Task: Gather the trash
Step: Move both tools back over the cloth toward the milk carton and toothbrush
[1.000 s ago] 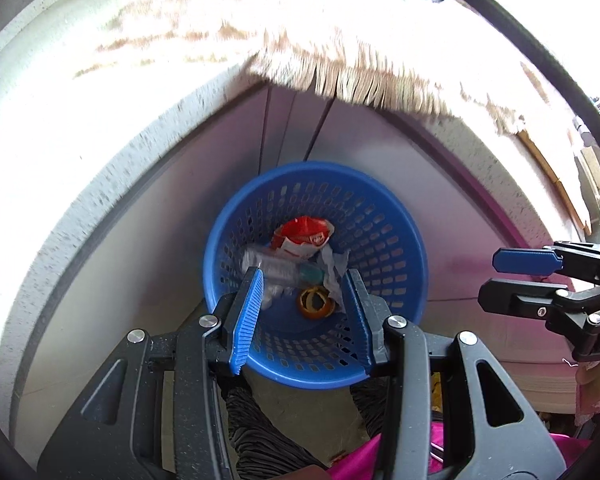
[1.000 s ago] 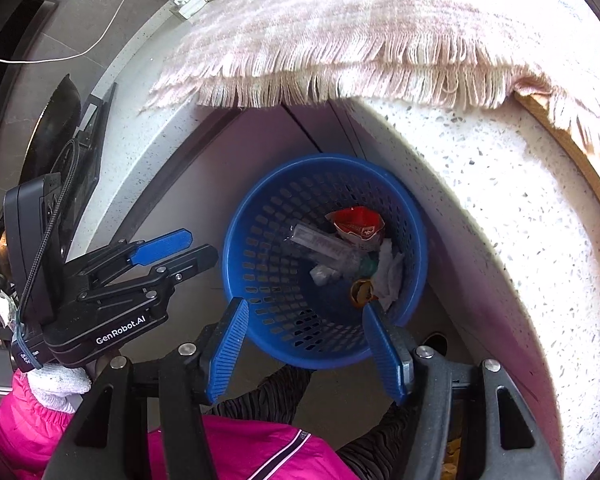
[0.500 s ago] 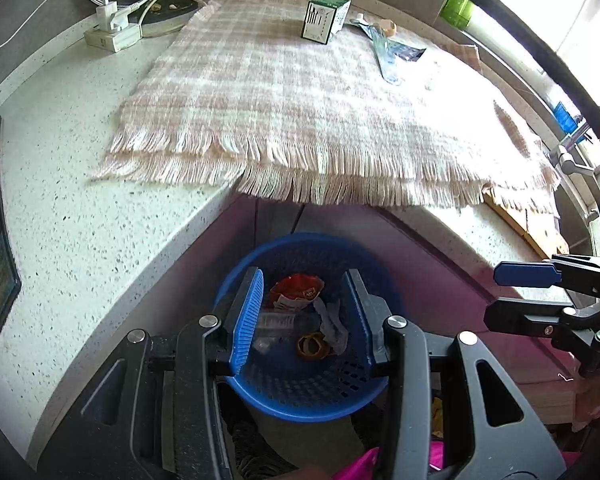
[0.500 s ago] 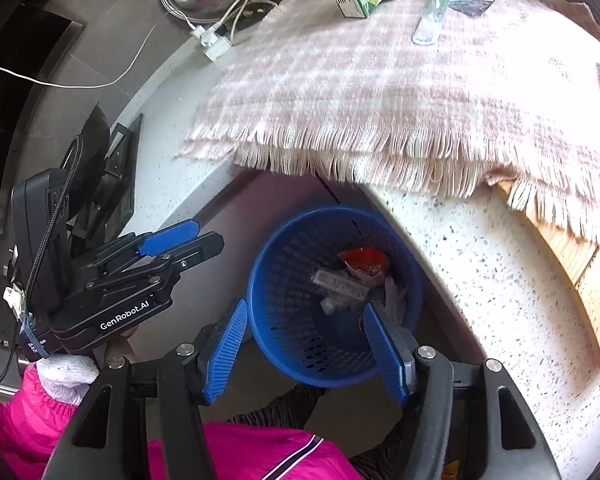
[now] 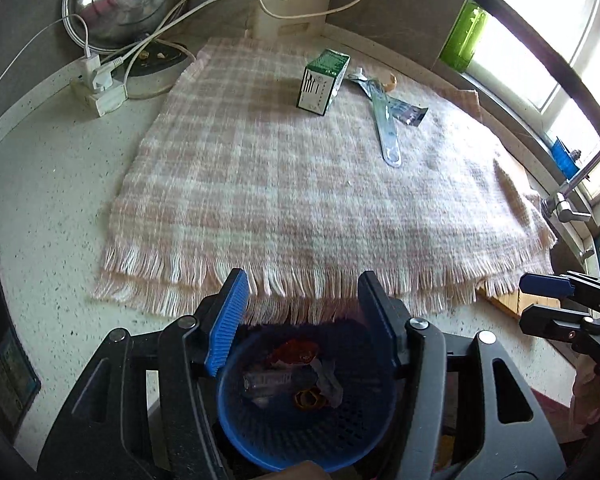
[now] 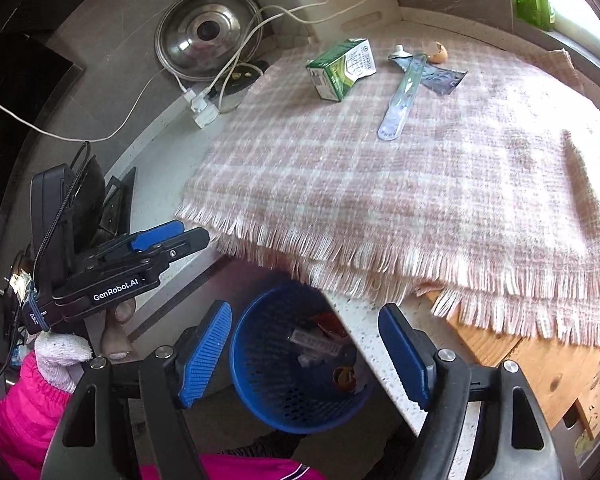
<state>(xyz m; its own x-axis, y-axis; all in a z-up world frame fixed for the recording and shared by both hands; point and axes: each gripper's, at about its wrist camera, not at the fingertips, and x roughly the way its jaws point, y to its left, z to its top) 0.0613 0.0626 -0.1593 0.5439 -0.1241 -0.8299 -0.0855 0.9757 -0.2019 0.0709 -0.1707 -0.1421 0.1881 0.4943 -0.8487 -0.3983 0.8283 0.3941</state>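
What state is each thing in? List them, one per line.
left gripper: open, empty, jaws just opened wider.
right gripper: open, empty, jaws just opened wider.
blue basket: upright below the counter, trash inside.
green carton: upright on the cloth.
clear plastic sleeve: flat on the cloth.
eggshell: broken.

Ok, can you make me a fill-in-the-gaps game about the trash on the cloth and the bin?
1. The green carton stands on the checked ____.
2. The basket under the counter edge is coloured ____.
3. The eggshell on the cloth lies ____ the basket.
4. Both the left gripper and the right gripper hold ____.

Missing words: cloth; blue; outside; nothing
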